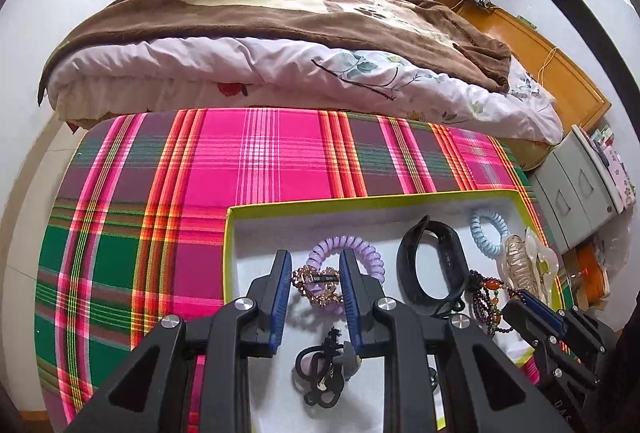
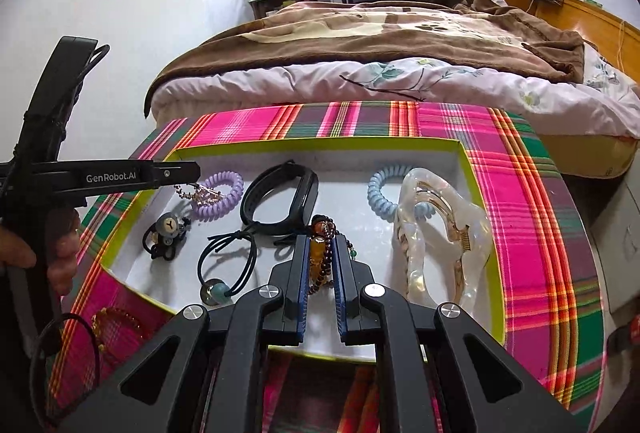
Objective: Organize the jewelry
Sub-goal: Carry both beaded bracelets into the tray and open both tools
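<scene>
A white tray with a yellow-green rim (image 1: 360,203) (image 2: 472,177) lies on the plaid cloth. My left gripper (image 1: 316,263) is shut on a gold chain bracelet (image 1: 316,283), which also shows in the right wrist view (image 2: 198,193), just over a purple spiral hair tie (image 1: 360,249) (image 2: 226,179). My right gripper (image 2: 322,237) (image 1: 520,297) is shut on a dark beaded bracelet with amber beads (image 2: 320,253) (image 1: 486,291) over the tray. A black wristband (image 1: 432,265) (image 2: 280,201), a blue spiral tie (image 1: 486,231) (image 2: 380,189) and a pearly claw clip (image 2: 440,233) (image 1: 528,265) lie in the tray.
Black hair ties lie in the tray (image 1: 320,373) (image 2: 166,233), one with a teal bead (image 2: 218,291). A gold bracelet (image 2: 116,317) and a black elastic (image 2: 64,365) lie on the plaid cloth (image 1: 260,161) left of the tray. A bed (image 1: 280,45) stands behind, grey drawers (image 1: 576,193) right.
</scene>
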A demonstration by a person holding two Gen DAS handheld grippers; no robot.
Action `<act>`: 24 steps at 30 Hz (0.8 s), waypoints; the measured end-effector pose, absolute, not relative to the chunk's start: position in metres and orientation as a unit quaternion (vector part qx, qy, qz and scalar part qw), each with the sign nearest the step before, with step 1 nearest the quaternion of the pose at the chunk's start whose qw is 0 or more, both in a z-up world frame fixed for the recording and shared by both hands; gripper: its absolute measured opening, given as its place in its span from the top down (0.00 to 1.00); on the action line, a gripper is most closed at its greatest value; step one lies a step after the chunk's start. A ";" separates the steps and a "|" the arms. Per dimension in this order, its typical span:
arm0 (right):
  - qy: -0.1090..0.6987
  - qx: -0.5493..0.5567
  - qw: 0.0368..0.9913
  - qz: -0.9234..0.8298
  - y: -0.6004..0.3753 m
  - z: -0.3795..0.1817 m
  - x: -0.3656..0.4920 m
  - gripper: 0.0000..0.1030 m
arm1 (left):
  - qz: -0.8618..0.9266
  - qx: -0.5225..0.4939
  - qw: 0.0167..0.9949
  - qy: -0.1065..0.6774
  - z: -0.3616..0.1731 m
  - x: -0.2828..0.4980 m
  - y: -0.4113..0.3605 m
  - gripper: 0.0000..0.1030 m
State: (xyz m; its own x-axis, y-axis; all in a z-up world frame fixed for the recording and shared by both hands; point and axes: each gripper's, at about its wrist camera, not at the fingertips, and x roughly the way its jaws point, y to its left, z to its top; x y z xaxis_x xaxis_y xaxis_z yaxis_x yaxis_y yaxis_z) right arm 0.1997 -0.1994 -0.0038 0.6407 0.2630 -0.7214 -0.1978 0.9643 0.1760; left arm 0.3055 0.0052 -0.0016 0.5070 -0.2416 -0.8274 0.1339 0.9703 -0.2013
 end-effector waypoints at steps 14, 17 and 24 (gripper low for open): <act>0.404 0.046 0.905 0.121 -0.200 0.000 0.194 0.72 | -0.114 -0.060 0.870 0.477 0.010 0.294 0.008 0.53; 0.401 0.045 0.907 0.119 -0.198 0.005 0.188 0.72 | -0.115 -0.058 0.873 0.471 0.019 0.285 0.009 0.49; 0.388 0.049 0.912 0.120 -0.197 0.019 0.168 0.72 | -0.113 -0.053 0.884 0.451 0.039 0.250 0.012 0.43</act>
